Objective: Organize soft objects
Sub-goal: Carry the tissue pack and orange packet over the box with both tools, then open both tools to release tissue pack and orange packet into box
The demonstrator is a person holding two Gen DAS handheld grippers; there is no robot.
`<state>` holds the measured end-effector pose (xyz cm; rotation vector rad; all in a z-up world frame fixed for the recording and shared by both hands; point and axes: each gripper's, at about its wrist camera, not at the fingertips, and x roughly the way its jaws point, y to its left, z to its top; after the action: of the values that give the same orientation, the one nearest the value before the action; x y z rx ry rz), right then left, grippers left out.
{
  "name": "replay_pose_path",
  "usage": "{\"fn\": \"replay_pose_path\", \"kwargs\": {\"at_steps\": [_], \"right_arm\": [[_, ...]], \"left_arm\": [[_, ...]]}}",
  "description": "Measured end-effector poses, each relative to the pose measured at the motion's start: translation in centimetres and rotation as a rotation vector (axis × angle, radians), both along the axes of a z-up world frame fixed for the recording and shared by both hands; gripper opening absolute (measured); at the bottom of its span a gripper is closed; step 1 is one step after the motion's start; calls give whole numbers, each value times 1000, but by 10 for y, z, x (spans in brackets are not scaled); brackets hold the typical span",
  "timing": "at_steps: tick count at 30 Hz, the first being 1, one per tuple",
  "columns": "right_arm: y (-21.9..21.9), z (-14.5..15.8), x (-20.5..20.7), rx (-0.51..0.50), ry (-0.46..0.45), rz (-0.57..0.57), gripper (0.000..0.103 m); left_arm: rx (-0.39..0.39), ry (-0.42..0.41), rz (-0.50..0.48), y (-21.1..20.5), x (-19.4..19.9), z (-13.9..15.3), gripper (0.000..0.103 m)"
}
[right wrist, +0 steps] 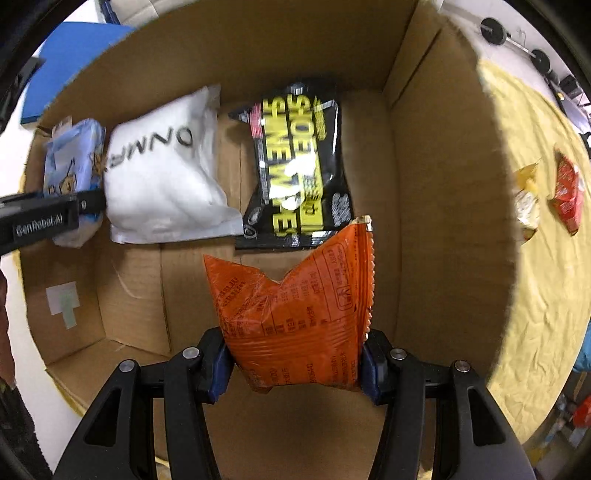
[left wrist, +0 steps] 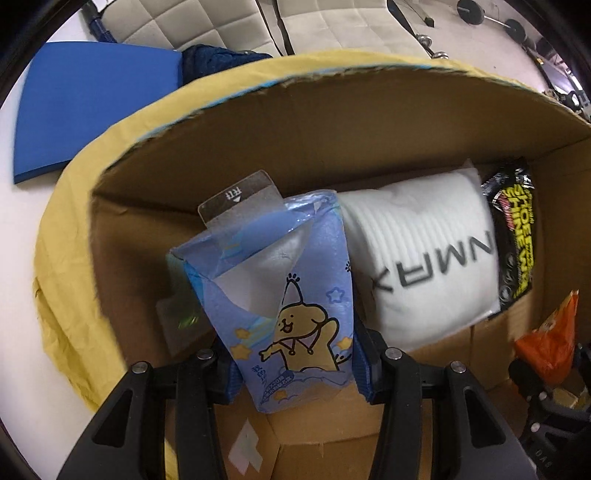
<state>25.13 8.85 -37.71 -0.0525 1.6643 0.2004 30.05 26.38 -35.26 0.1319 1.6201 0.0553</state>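
My left gripper [left wrist: 293, 373] is shut on a blue tissue pack [left wrist: 280, 291] printed with a yellow cartoon dog, held inside the cardboard box [left wrist: 332, 133] near its left wall. My right gripper [right wrist: 293, 363] is shut on an orange snack bag [right wrist: 295, 306], low over the box floor [right wrist: 129, 295]. On the floor lie a white packet [right wrist: 162, 181] with dark lettering and a black-and-yellow packet [right wrist: 299, 166]. The right wrist view shows the left gripper [right wrist: 79, 206] with the blue pack [right wrist: 74, 162] at the box's left side.
The box stands on a yellow cloth [right wrist: 546, 258]. A yellow-white packet [right wrist: 526, 201] and a red packet [right wrist: 569, 192] lie on the cloth right of the box. A blue pad [left wrist: 92, 107] lies beyond the box at the left. Pale quilted cushions [left wrist: 192, 22] sit behind.
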Motion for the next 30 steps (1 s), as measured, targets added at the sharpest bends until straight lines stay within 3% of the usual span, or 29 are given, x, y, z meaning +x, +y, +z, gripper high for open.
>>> {"fn": "replay_pose_path", "kwargs": {"at_steps": [12,19,30], "right_arm": [[-3,-39,4,-34,62,-53,59],[-3,-38,8,-46,72,-45,63],[7,-7,-1,-33,6,-31,82]], "left_arm": [[-14,61,-4,-2,15,-30,49],[-40,58,34,1,8,-17,53],[-59,33,61,2,1,22,57]]}}
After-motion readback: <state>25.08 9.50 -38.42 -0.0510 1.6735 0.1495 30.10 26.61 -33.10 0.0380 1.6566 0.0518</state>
